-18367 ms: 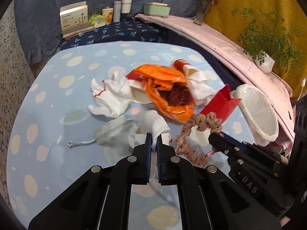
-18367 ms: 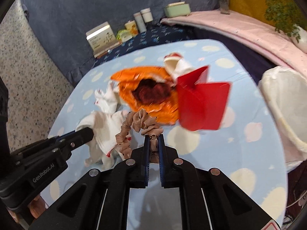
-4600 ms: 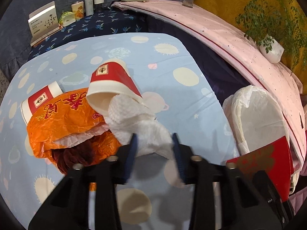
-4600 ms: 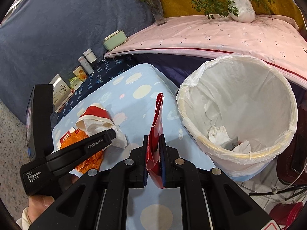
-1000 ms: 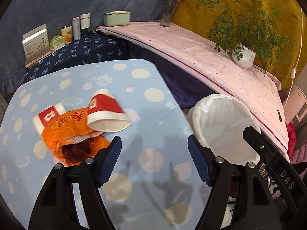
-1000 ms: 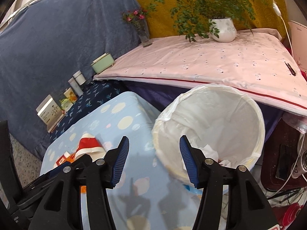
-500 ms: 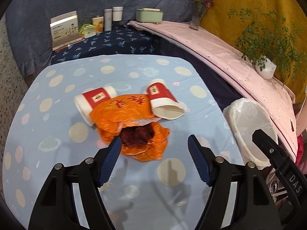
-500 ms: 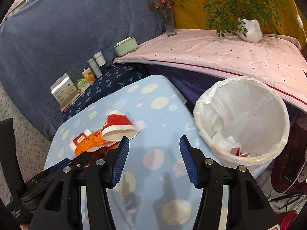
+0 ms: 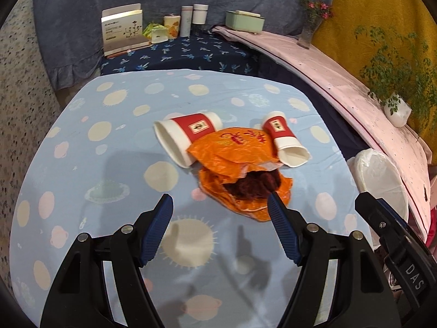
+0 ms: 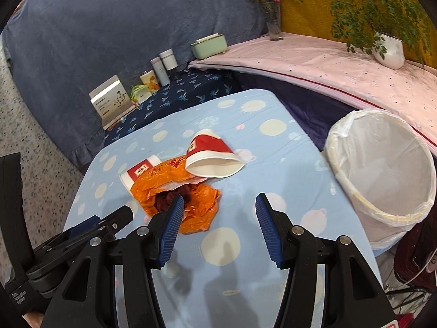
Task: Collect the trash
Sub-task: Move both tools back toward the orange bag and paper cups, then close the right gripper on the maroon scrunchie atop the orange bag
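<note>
Orange bag [image 9: 240,161] mid-table, dark red wad [image 9: 256,184] spilling from its mouth, a tipped paper cup [image 9: 185,136] touching at 10 o'clock, another cup [image 9: 285,142] at 2. Lined bin [image 10: 382,169] off the table edge at 3 (contents hidden). Left gripper [image 9: 220,217] and right gripper [image 10: 217,218] both spread wide, holding nothing, above bare cloth [image 9: 82,164].

Bright even indoor light, soft shadows near the lens, heavy fisheye bending, black vignetted corners

Home room: cloth-draped table [image 9: 114,142], potted plant [image 10: 387,46], flower vase [image 10: 273,24], lined bin [image 10: 382,175] beside.
</note>
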A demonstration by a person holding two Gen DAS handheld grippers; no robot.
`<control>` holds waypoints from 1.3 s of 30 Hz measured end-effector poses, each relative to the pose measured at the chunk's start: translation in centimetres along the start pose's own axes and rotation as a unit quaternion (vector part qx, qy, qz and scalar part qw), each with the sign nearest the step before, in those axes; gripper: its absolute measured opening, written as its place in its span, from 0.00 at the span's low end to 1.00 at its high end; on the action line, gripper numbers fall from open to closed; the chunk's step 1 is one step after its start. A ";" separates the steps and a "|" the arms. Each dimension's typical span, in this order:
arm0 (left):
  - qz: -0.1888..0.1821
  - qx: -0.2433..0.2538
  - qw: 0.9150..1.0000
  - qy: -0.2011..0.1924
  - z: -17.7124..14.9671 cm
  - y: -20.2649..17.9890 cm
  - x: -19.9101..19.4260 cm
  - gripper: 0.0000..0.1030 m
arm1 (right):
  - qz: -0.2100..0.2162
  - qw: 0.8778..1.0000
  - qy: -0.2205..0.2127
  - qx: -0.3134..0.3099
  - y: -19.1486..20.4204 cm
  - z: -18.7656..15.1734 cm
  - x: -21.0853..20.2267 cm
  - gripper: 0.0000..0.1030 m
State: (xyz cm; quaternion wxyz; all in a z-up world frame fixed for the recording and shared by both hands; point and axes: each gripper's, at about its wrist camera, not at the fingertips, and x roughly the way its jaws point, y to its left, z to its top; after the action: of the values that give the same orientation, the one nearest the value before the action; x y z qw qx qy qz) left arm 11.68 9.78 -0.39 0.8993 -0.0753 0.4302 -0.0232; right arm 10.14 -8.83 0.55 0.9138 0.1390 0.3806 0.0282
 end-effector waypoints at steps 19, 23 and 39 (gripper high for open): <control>0.038 -0.025 0.999 0.011 0.8 6.0 2.0 0.69 | 0.013 0.998 0.054 -0.041 5.6 -0.3 6.9 0.52; 0.040 -0.029 0.999 0.016 0.9 6.6 2.7 0.69 | 0.012 0.997 0.064 -0.049 6.2 -0.3 8.5 0.52; 0.043 -0.030 0.998 0.033 0.3 7.1 4.2 0.69 | 0.016 0.996 0.084 -0.034 5.5 -1.1 11.1 0.22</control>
State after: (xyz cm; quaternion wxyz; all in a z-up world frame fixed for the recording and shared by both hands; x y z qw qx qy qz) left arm 14.42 16.34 -4.56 0.8819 -0.0825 0.4634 0.0256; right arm 17.47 -1.58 -6.33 0.8821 0.1108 0.4527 0.0679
